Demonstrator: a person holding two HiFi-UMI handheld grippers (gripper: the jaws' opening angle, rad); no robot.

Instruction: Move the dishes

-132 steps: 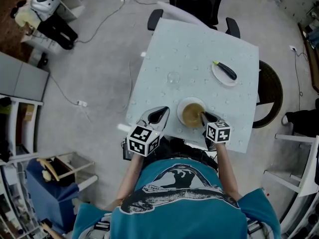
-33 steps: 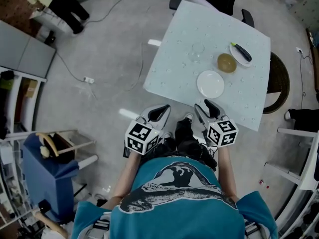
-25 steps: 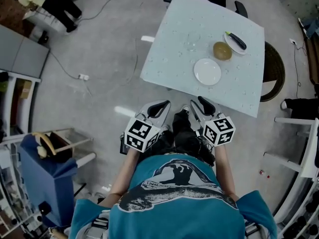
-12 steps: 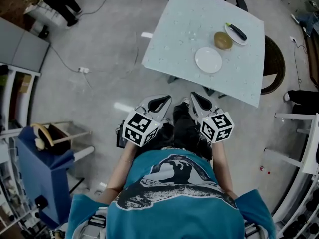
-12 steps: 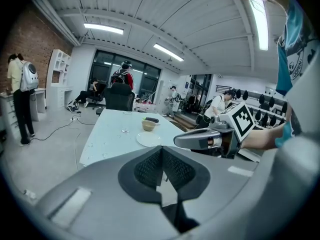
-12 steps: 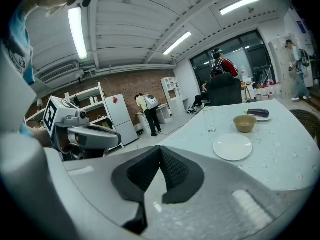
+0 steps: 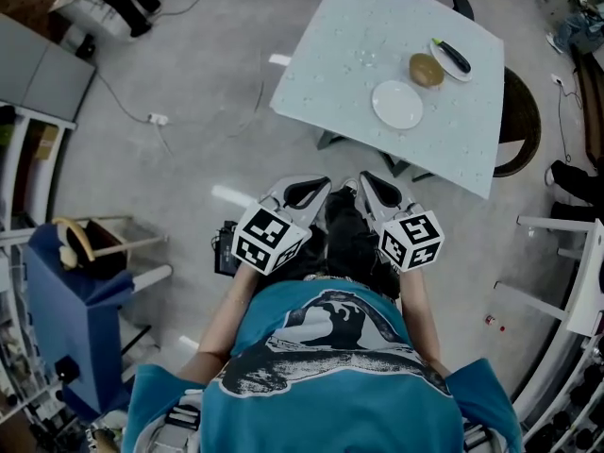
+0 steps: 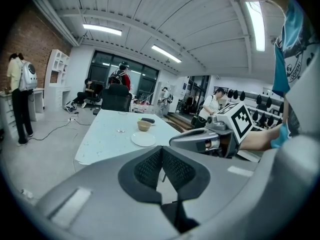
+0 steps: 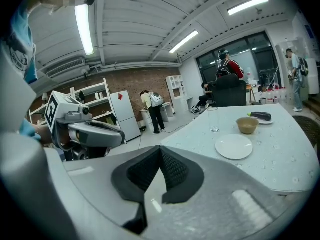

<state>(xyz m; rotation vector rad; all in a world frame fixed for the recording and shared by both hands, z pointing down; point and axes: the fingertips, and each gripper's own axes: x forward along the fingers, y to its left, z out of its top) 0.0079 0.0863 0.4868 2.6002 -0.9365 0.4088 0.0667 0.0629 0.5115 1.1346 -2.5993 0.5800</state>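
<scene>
Dishes, three, all on the table (image 7: 377, 17) and none in your grasp. The white plate (image 7: 397, 105) lies empty, nearest the table edge that faces you. The tan bowl (image 7: 427, 69) stands upright just beyond the plate, with a gap between them. The small dish (image 7: 451, 57) sits just beside the bowl on its far side and carries a dark aubergine (image 9: 261, 116); whether dish and bowl touch cannot be told. The clear glass (image 9: 214, 119) stands alone toward the table's middle, well apart from the group. The three dishes cluster at one side, which reads as a deliberate gathering that leaves the rest of the top bare. Your left hand-held gripper (image 7: 304, 192) is clenched, pads pressed together with nothing between them. Your right hand-held gripper (image 7: 376, 189) is likewise clenched and empty. You hold both side by side close to your waist, over the floor and well short of the table, each pointing toward it. That looks like a carrying or rest posture, not a reach. Judged from this layout, either the move is finished or another approach is needed before any dish can be taken.
</scene>
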